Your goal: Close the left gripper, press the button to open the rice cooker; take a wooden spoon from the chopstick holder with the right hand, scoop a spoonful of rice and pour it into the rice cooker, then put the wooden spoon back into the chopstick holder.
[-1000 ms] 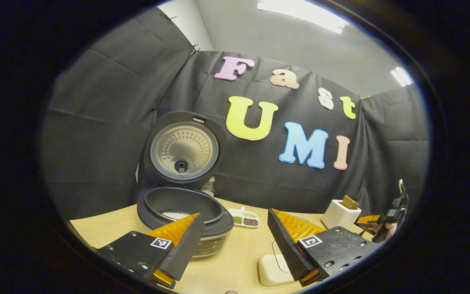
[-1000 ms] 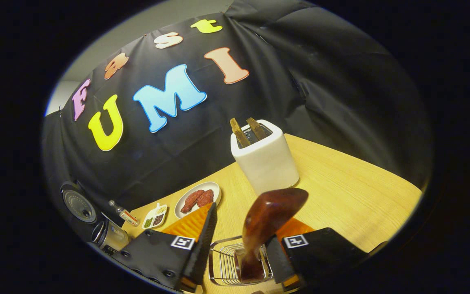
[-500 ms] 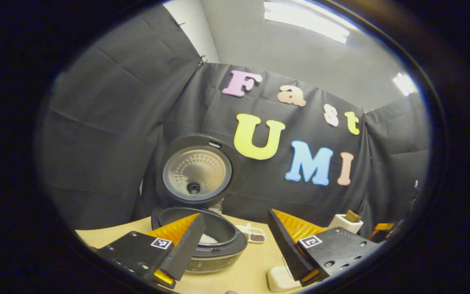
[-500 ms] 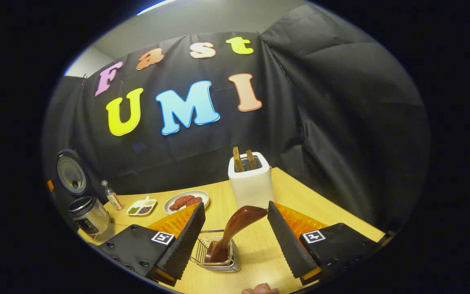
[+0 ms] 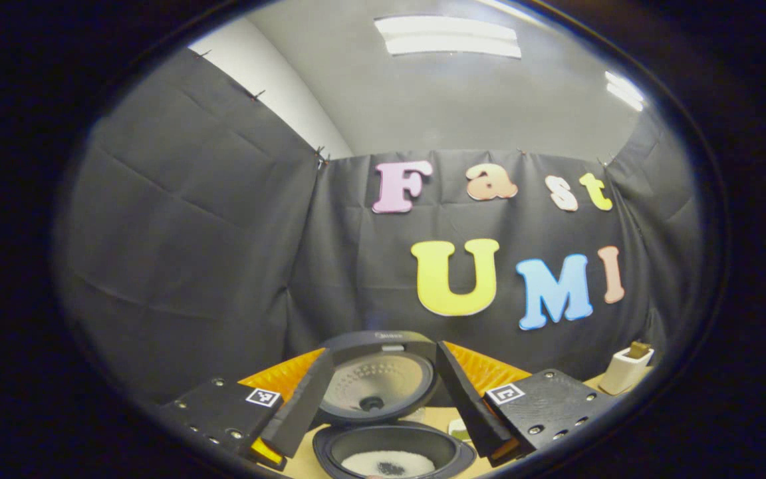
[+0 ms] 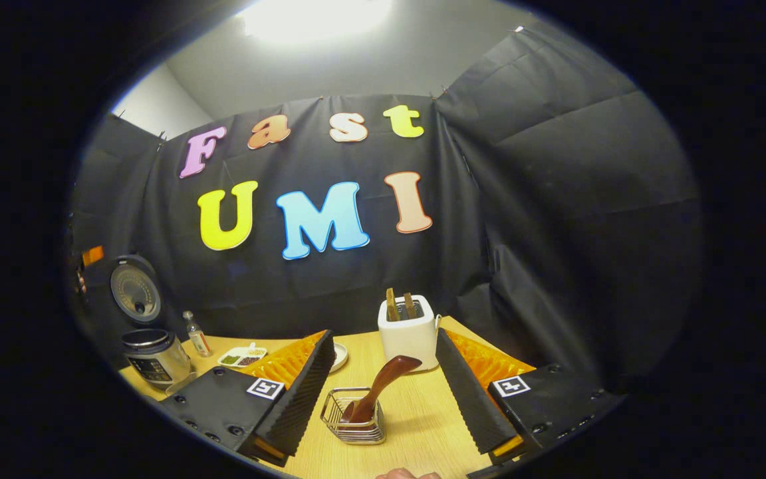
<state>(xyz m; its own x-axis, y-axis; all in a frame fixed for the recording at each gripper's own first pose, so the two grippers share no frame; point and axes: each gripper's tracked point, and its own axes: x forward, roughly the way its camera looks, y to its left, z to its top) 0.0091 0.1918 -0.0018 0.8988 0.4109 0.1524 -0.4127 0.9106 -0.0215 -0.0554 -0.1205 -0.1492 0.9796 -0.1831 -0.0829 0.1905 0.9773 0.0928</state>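
Left gripper [image 5: 378, 399] is spread wide, nothing between its fingers, hovering above and in front of the rice cooker [image 5: 393, 452]. Cooker lid [image 5: 378, 378] stands open and upright, inner plate facing the camera; the pot below has a patch of white rice [image 5: 388, 464] on its bottom with a small dark spot in the middle. In the left gripper view a white toaster [image 5: 624, 370] sits far right on the table [image 5: 300, 466]. Right gripper [image 6: 378, 399] is also spread wide and empty, held back from and above the chopstick holder [image 6: 354, 417], a wire basket on the table. The wooden spoon [image 6: 378, 388] stands in that holder, leaning to the right, its end up in the air between the two fingers but touching neither. Behind it in the right gripper view: the toaster with two slices sticking up, well apart from the holder. Far left in that view: the rice cooker with lid up, a small bottle [image 6: 195, 333] just right of it, then a divided dish [image 6: 242, 358] and the rim of a plate [image 6: 339, 356] partly hidden behind the left finger. A bit of the person's hand [image 6: 404, 474] shows at the bottom edge.
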